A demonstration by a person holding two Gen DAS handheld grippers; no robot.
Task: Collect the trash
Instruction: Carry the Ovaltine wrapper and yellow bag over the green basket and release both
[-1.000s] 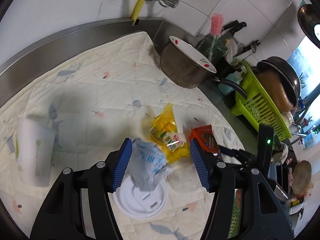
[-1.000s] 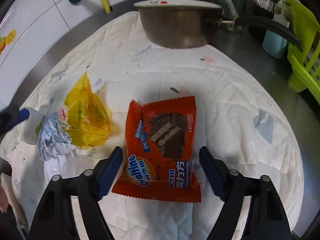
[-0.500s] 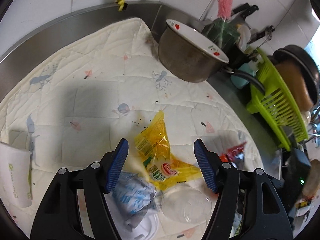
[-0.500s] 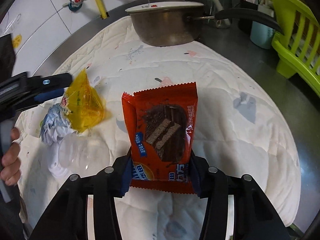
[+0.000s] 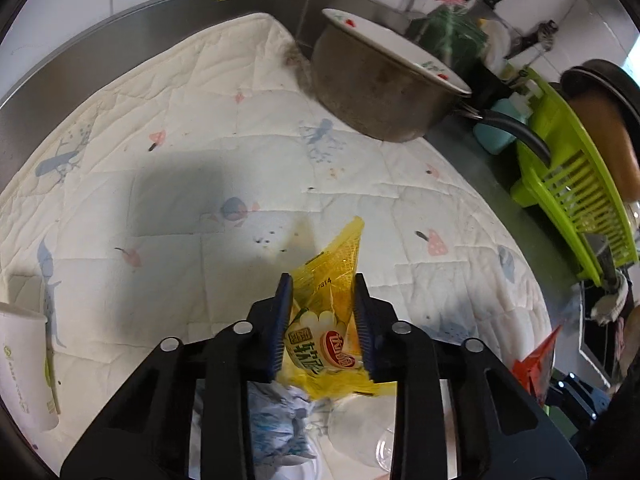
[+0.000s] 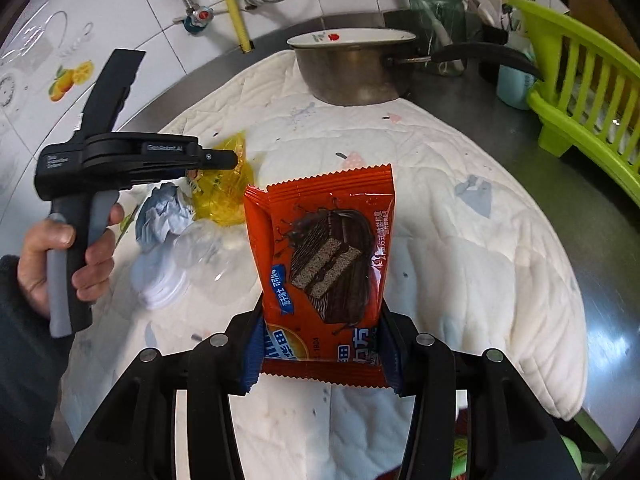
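Observation:
My left gripper [image 5: 322, 320] is shut on a yellow snack bag [image 5: 328, 312], low over the quilted white mat [image 5: 240, 152]. The same bag [image 6: 224, 196] shows in the right wrist view under the left gripper's fingers [image 6: 216, 160]. My right gripper [image 6: 320, 344] is shut on an orange Ovaltine wrapper [image 6: 324, 256], held upright above the mat [image 6: 460, 220]. A crumpled blue-white wrapper [image 5: 276, 424] [image 6: 160, 212], a clear dome lid [image 5: 360, 432] [image 6: 208, 248] and a white lid [image 6: 160, 284] lie on the mat by the left gripper.
A white paper cup [image 5: 24, 364] lies at the mat's left edge. A metal pot [image 5: 380, 80] [image 6: 352, 68] with a black handle stands at the back. A green dish rack [image 5: 568, 184] [image 6: 580, 96] is on the right. The steel counter wall [image 5: 100, 52] rings the back.
My left gripper moved forward over the yellow bag and shut on it. My right gripper shut on the orange wrapper and lifted it off the mat.

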